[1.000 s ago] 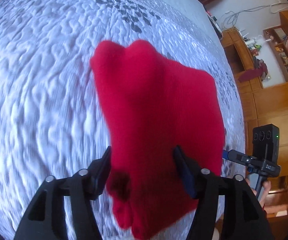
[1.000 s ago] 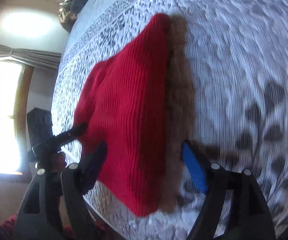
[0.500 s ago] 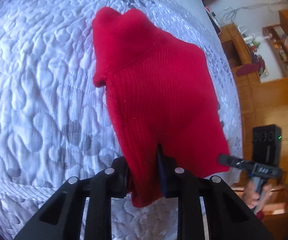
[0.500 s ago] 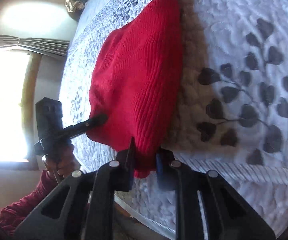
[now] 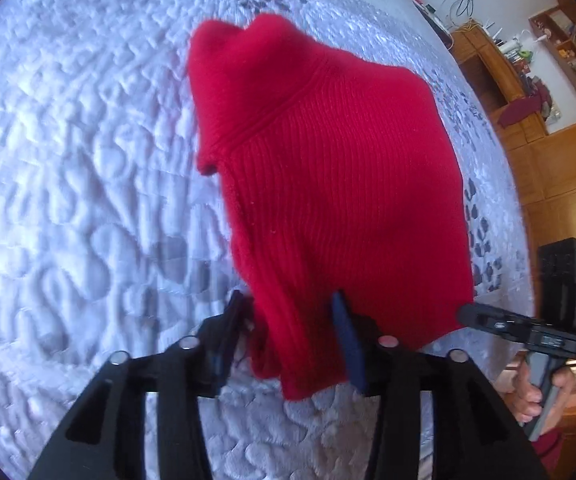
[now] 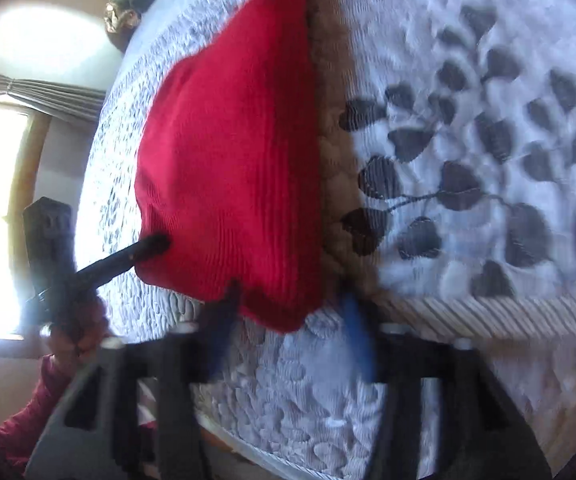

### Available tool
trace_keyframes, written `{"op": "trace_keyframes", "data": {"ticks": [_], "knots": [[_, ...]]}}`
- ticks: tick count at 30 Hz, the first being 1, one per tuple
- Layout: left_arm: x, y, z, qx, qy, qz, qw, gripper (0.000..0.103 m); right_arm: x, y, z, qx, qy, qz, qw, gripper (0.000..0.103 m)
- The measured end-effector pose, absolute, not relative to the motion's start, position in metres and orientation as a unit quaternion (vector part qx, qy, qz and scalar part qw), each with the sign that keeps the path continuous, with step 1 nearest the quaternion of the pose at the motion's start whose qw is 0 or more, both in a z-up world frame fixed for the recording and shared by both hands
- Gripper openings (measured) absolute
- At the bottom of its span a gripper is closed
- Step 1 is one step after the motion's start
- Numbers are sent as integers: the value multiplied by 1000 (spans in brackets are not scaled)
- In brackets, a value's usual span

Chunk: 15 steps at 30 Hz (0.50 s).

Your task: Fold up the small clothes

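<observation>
Left hand-held gripper (image 5: 290, 320): jaws spread, red sweater (image 5: 328, 184) hem lying loose between them, not pinched. Right hand-held gripper (image 6: 288, 324): jaws spread, sweater corner just ahead between tips, blurred. Sweater lies flat on quilted bed (image 5: 68, 200), extending forward from both.

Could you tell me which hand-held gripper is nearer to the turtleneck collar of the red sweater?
Left. The left hand-held gripper straddles the hem of the red sweater on the side where the collar juts out; the right hand-held gripper straddles the opposite hem corner, diagonally farther.
</observation>
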State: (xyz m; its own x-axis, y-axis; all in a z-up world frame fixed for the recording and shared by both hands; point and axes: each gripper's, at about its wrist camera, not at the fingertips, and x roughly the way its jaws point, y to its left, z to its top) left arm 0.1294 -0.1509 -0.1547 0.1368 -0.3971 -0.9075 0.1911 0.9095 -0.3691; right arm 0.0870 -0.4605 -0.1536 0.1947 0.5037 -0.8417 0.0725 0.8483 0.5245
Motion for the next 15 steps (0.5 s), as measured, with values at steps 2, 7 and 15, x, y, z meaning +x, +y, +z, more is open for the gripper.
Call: {"op": "trace_keyframes", "data": {"ticks": [2, 7, 15], "knots": [[118, -153, -143, -35, 612, -172, 771, 55, 78, -456, -141, 191, 607, 115, 763, 74], [101, -153, -117, 7, 584, -111, 804, 65, 48, -428, -114, 102, 581, 55, 806, 92], [74, -138, -86, 7, 558, -81, 826, 69, 25, -401, -87, 69, 569, 13, 819, 96]]}}
